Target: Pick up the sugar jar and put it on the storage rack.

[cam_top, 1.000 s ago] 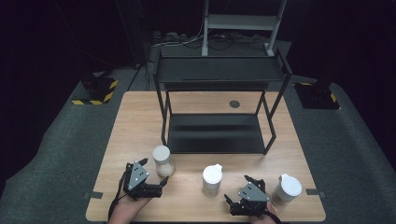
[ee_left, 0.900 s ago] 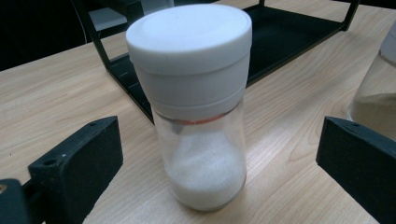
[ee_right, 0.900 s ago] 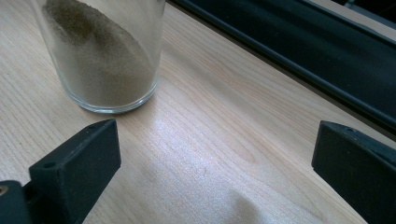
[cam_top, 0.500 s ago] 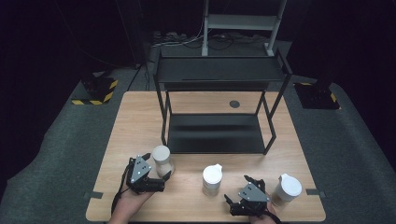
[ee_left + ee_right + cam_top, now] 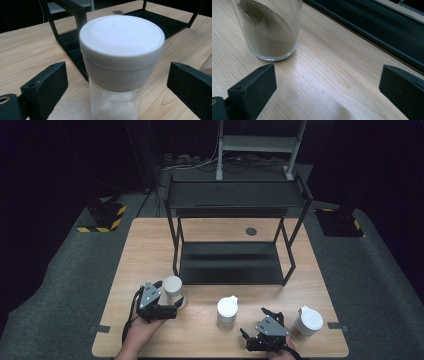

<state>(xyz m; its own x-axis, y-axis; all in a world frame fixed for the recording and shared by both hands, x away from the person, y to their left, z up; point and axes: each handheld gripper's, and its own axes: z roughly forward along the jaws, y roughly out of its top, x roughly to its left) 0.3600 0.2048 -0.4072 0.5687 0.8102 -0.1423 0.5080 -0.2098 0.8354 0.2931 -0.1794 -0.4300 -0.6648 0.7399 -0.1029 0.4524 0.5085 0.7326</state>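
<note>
The glass jar with a flat white screw lid stood upright on the wooden table, just in front of the left front leg of the black metal shelf rack. It sat between the two jaws of the left gripper, whose jaws had just been closing in on it; in the left gripper view a gap still showed on each side, so the pads were not yet pressing on the glass. White grains filled its lower part. The right gripper rested near the table's front edge with its jaws spread wide and nothing between them. A spouted jar stood between the two grippers, and another spouted jar stood just right of the right gripper.
</note>
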